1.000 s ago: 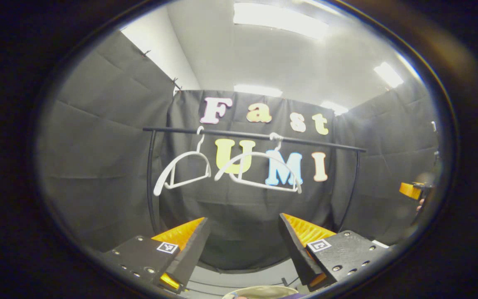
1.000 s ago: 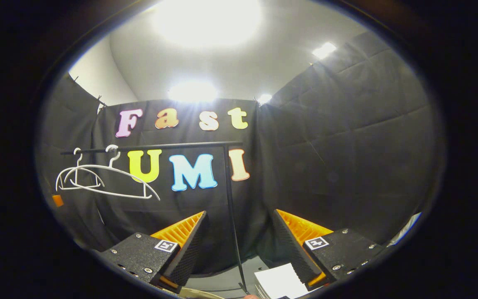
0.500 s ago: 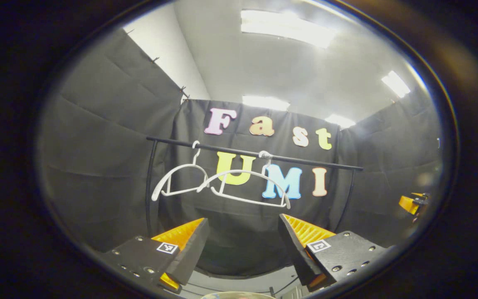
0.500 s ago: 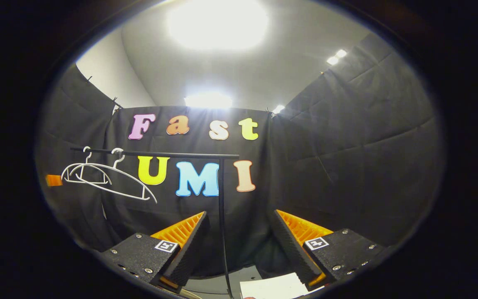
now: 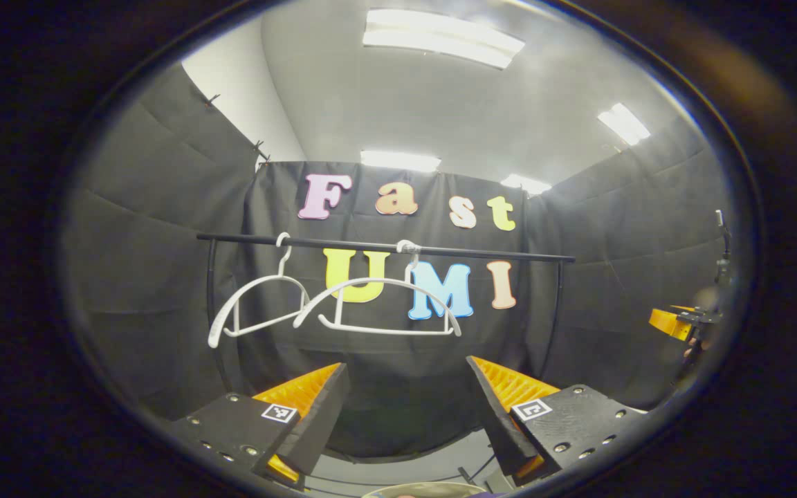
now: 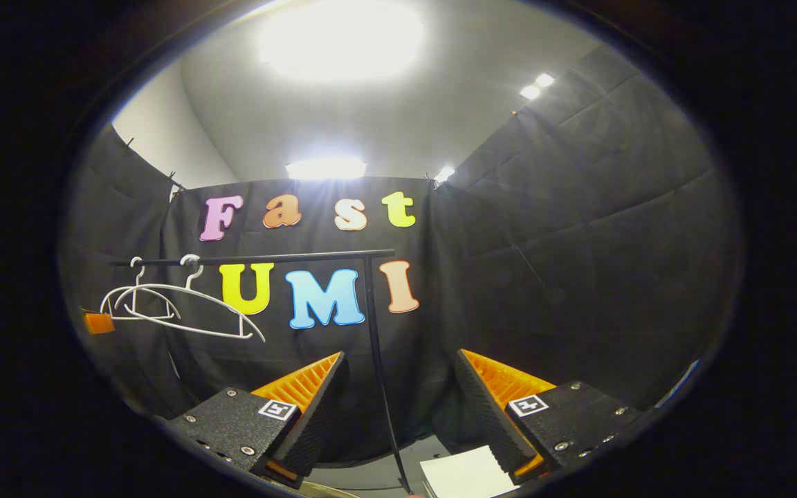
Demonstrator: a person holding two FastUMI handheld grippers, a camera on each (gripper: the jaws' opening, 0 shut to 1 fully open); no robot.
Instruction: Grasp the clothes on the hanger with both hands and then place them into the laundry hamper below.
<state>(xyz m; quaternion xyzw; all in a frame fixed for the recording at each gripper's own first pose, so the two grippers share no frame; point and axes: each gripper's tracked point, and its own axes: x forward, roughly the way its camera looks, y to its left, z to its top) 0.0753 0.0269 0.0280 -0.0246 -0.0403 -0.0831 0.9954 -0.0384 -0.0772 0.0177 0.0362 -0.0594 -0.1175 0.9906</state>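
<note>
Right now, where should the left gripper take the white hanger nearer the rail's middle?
Its straight bottom bar, from below and in front: the hanger hangs bare and broadside to the left gripper, so the thin level bar should fit inside its open jaws.

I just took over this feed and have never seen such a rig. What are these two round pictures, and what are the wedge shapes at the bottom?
No robot arm here: a person holds a two-finger claw in each hand, and a fisheye camera rides on each. The wedges are the claw's own fingers. In the left gripper view the left claw stands open and holds nothing; the right claw, in the right gripper view, likewise. Ahead is a black rail with two white hangers, both bare. The other claw shows far right in the left gripper view. A pale rim peeks in at the bottom; I cannot tell what it is.
</note>
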